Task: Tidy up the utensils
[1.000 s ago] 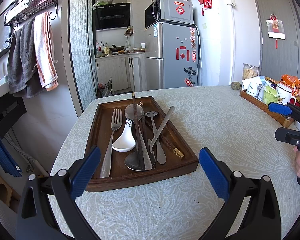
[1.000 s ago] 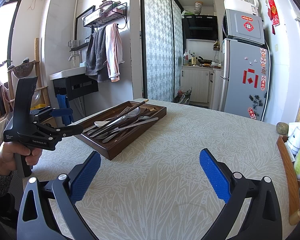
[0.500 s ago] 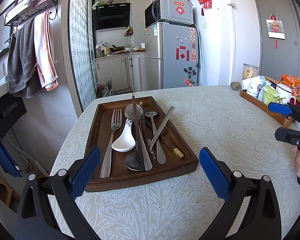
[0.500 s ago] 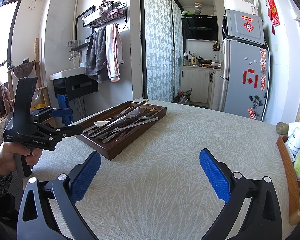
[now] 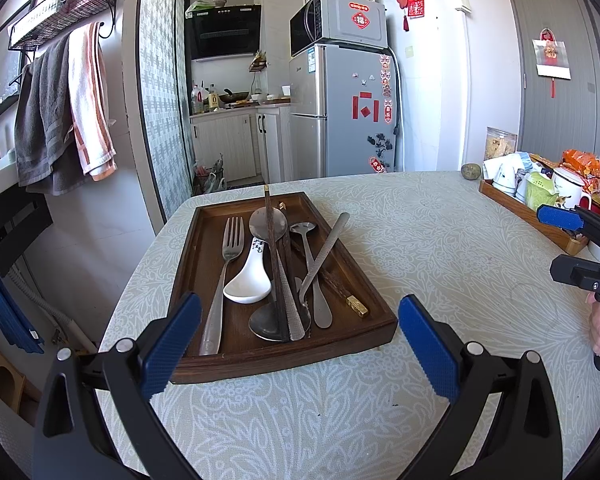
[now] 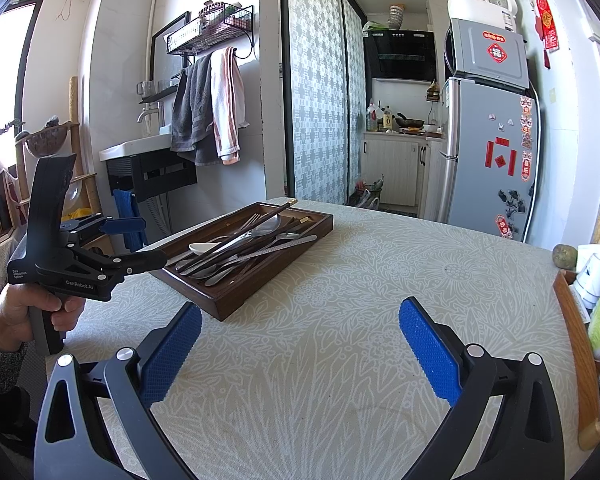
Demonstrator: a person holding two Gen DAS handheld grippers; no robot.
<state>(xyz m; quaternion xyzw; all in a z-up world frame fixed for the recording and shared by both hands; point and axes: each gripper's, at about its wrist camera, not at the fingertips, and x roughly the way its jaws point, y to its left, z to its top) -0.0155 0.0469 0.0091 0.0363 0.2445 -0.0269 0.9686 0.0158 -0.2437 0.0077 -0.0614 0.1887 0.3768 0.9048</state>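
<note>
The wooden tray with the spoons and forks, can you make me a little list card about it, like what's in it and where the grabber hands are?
tray: dark wooden tray on the patterned tablecloth
inside: fork at the left, white ceramic spoon, metal spoons, dark chopsticks, all piled and crossing
sorted: not yet
left gripper: open, empty, at the tray's near edge
right gripper: open, empty, over bare tablecloth, away from the tray
nearby: second tray with cups at the table's right side
</note>
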